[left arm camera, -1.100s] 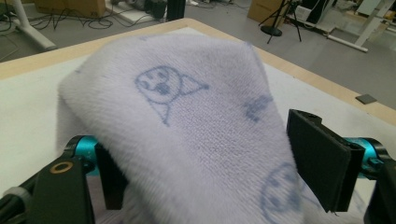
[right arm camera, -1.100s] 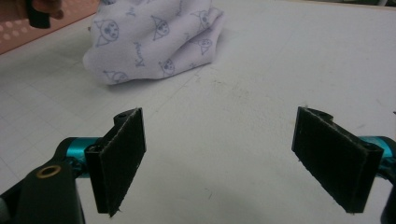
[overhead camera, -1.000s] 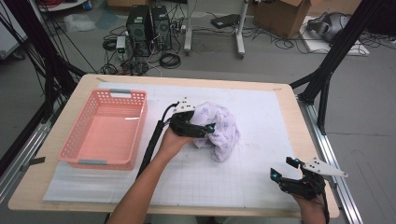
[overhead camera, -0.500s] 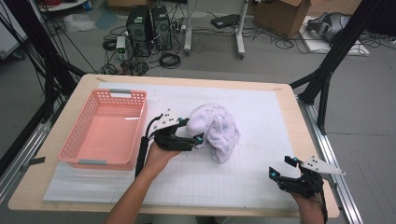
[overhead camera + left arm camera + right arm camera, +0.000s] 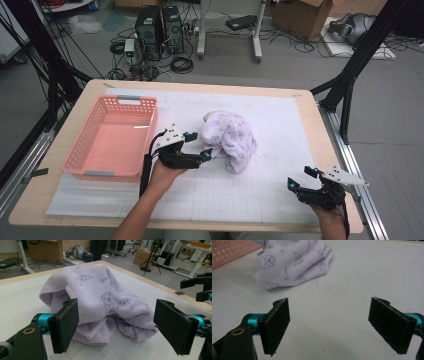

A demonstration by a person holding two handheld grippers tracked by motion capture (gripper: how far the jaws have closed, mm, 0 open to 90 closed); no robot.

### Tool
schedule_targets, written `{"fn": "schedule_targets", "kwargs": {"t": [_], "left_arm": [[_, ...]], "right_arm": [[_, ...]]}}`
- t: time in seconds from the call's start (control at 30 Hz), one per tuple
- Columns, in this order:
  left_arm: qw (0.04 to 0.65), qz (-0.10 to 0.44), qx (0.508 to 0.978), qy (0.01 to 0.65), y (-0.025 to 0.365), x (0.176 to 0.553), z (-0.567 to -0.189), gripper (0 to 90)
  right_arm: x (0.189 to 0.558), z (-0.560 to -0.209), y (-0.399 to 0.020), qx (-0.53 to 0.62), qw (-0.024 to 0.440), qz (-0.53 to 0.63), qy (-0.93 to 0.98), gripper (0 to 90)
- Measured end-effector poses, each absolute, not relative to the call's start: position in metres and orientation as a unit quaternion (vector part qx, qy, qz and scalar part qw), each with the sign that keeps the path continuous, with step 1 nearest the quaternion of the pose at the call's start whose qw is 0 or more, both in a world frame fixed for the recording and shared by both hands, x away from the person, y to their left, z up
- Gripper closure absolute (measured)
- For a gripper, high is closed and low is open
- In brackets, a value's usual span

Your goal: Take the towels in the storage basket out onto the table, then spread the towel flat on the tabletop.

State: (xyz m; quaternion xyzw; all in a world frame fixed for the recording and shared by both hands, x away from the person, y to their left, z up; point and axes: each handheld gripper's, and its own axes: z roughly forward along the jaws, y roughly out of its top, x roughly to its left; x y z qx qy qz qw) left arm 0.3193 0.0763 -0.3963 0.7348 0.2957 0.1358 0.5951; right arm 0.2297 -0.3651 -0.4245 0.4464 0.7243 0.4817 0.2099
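Observation:
A crumpled lilac towel printed with small cat faces lies heaped in the middle of the white mat. My left gripper is open just to its left, jaws wide and pointing at the cloth, nothing between them. In the left gripper view the towel sits right beyond the two black pads. My right gripper rests open near the table's front right corner, well away from the towel, with bare mat between its pads.
A pink plastic basket stands empty at the left of the mat, close behind my left hand. The wooden table's edge runs along the right. Computers, cables and stands crowd the floor beyond the far edge.
My left gripper was on the towel a second ago; it has let go and drawn back to the left, leaving the heap on the mat. The right gripper has stayed put.

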Motion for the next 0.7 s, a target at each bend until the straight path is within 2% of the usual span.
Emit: {"fn": "schedule_targets", "kwargs": {"t": [0.37, 0.7], "left_arm": [[0.589, 0.132, 0.738, 0.3, 0.081, 0.313, -0.409, 20.7], [0.583, 0.125, 0.748, 0.29, 0.082, 0.307, -0.418, 20.7]], "right_arm": [[0.235, -0.427, -0.357, 0.441, 0.206, 0.478, 0.731, 16.3], [0.252, -0.434, -0.335, 0.427, 0.18, 0.454, 0.761, 16.3]]}}
